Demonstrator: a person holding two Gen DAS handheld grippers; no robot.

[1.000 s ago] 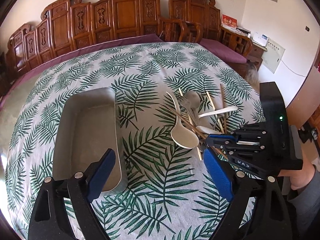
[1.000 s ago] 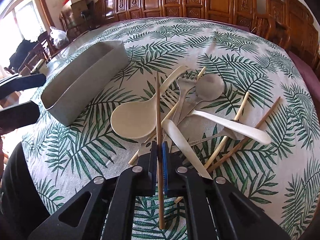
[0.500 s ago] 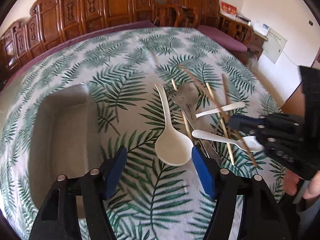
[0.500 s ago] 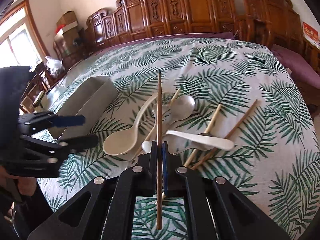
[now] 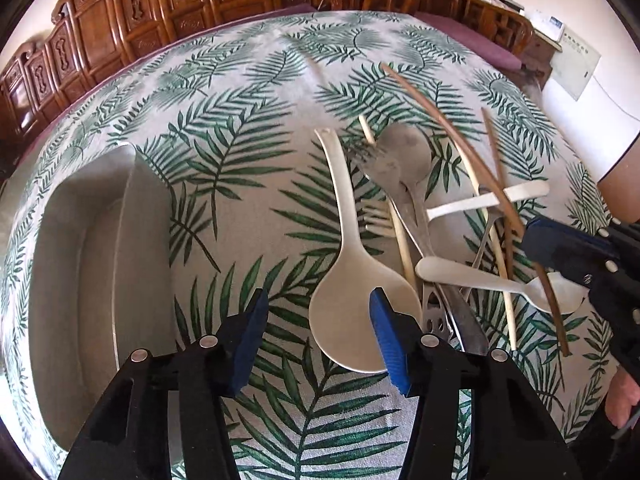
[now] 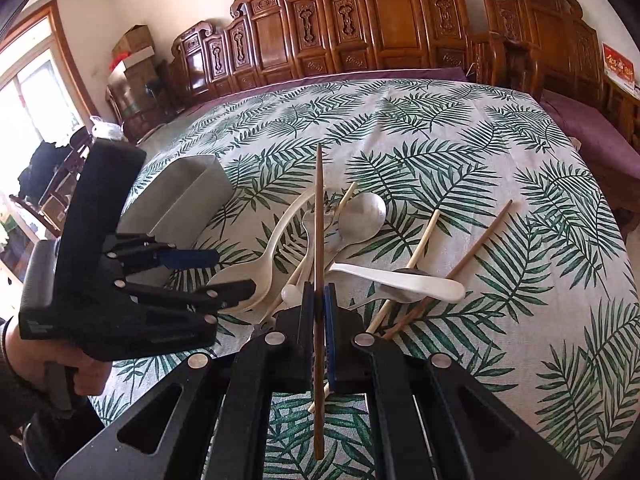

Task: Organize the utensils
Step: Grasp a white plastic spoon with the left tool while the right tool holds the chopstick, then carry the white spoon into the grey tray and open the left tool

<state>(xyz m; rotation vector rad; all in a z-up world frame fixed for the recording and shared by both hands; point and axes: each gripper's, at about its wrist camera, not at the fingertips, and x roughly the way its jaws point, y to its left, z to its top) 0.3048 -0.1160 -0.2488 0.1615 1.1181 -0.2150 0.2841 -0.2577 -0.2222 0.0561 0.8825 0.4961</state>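
While carved wooden chairs (image 6: 380, 28) ring the palm-print tablecloth (image 6: 460, 152), the right tool (image 6: 319, 304) clamps a brown chopstick (image 6: 319, 216); left tool (image 5: 316, 336) gapes

Right gripper (image 6: 319, 316) clamped on a dark chopstick (image 6: 319, 240), left gripper (image 5: 316, 332) agape beside it.

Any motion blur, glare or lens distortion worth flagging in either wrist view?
Left wrist view: the dark chopstick is smeared by motion; the tablecloth bulges from fisheye. Right wrist view: that chopstick, clamped in the right gripper, looks sharp; the window is blown out.
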